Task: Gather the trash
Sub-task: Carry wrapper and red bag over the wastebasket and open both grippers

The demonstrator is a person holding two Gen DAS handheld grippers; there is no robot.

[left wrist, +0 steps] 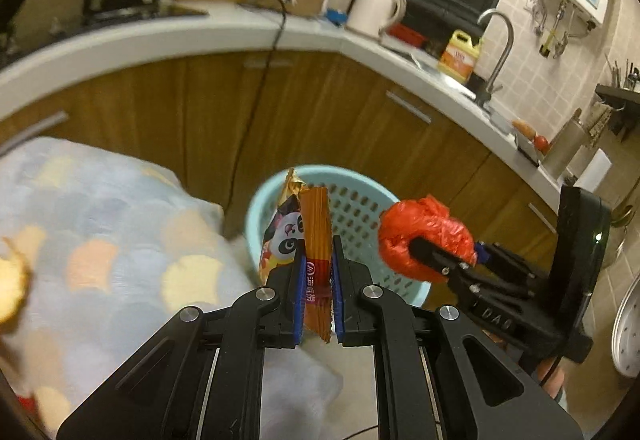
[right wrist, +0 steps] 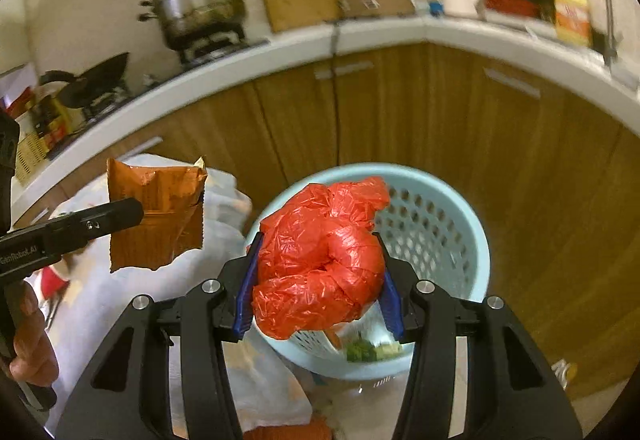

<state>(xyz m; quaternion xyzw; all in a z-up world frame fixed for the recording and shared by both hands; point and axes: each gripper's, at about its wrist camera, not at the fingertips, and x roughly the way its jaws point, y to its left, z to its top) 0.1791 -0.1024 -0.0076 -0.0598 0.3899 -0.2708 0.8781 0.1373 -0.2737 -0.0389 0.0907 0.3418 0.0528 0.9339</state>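
Over the basket [left wrist: 362, 208], both grippers are loaded. Left gripper [left wrist: 316, 280]: blue pads clamped on a flat orange wrapper [left wrist: 316, 236], held edge-on and upright in its own view, with a second glossy wrapper [left wrist: 286, 232] carrying a panda print pressed against its left side. Whether the pads hold that one too, can't tell. From the right wrist view the left gripper [right wrist: 132, 214] comes in from the left edge, roughly level, fingers pointing right, with the orange wrapper [right wrist: 154, 216] face-on: crinkled foil, torn ragged at the bottom, top corner folded. The person's left hand [right wrist: 30, 344] grips the handle at the lower left.

Right gripper [right wrist: 320, 276]: jaws wide, clamped on a crumpled red plastic bag [right wrist: 320, 260], a shiny, wrinkled wad bulging past both pads. In the left wrist view the right gripper [left wrist: 420, 248] reaches in from the right, angled up and left, with the bag [left wrist: 424, 236] at the basket's right rim.

Basket [right wrist: 476, 240]: pale blue plastic, round, perforated walls, standing on the floor; some greenish and orange scraps are visible inside. A table with a soft cloth [left wrist: 100, 232] in pastel scallop print sits just left of it. Behind are wooden cabinets [right wrist: 400, 112] and a white counter [left wrist: 160, 36] with a steel pot [right wrist: 200, 0].
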